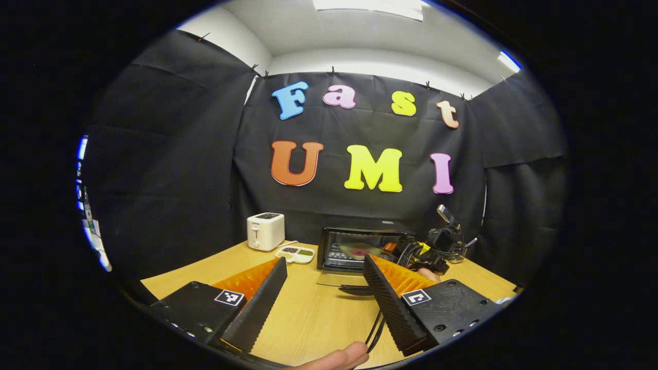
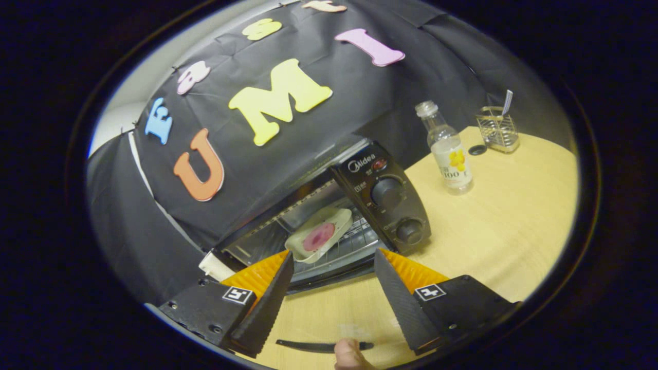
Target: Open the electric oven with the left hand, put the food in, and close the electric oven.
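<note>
The black electric oven [image 1: 354, 246] stands at the back of the wooden table with its glass door folded down flat, handle [image 1: 354, 290] toward me. A pale plate of pink food [image 2: 318, 236] rests on the oven's wire rack; it is the same plate [image 1: 360, 251] I see in the left gripper view. My right gripper [image 2: 333, 254] is open just in front of the oven's mouth, with nothing between its fingers. My left gripper [image 1: 325, 261] hangs open above the table, further back from the door. The right gripper [image 1: 434, 249] and its hand appear beside the oven's right side.
A white toaster [image 1: 265, 231] and a small divided dish [image 1: 295, 254] sit left of the oven. A clear bottle [image 2: 450, 154] and a wire holder [image 2: 496, 131] stand on the table right of the oven's knob panel [image 2: 385, 195]. Cables [image 1: 375, 329] trail near my left gripper.
</note>
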The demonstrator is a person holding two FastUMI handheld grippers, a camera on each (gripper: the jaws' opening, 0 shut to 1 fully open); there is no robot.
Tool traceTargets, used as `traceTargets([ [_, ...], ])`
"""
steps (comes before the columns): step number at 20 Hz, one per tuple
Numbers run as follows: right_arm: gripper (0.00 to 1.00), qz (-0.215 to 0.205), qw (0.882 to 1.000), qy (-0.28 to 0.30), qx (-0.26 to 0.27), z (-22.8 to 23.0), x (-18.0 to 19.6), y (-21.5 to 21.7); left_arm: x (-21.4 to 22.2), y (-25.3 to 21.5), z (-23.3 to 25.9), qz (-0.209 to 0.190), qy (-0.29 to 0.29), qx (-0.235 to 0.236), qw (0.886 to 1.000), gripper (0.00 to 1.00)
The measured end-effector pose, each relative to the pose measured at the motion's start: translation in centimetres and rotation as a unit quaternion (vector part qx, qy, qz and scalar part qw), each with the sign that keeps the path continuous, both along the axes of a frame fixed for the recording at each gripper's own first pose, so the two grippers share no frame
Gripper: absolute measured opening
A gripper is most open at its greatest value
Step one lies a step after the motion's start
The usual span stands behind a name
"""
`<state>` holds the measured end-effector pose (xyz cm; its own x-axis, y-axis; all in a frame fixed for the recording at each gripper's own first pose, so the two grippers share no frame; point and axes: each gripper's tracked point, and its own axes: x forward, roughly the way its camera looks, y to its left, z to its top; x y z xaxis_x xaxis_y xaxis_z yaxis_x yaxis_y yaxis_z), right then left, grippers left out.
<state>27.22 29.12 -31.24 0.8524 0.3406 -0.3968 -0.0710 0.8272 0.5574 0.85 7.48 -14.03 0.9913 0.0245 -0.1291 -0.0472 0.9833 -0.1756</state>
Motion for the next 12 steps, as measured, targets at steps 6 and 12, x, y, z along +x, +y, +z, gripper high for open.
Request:
traceTargets([
  [6,0.93,0.021,0.997,-0.064,-0.046,6.3,-5.5,-5.6,0.4,-1.3,-0.5,-0.021,0.005,0.016,1.0,0.95],
  [12,0.94,0.01,0.977,-0.163,-0.139,12.9,-10.2,-12.3,1.6,-0.6,-2.8,-0.007,0.034,0.024,0.999,0.95],
])
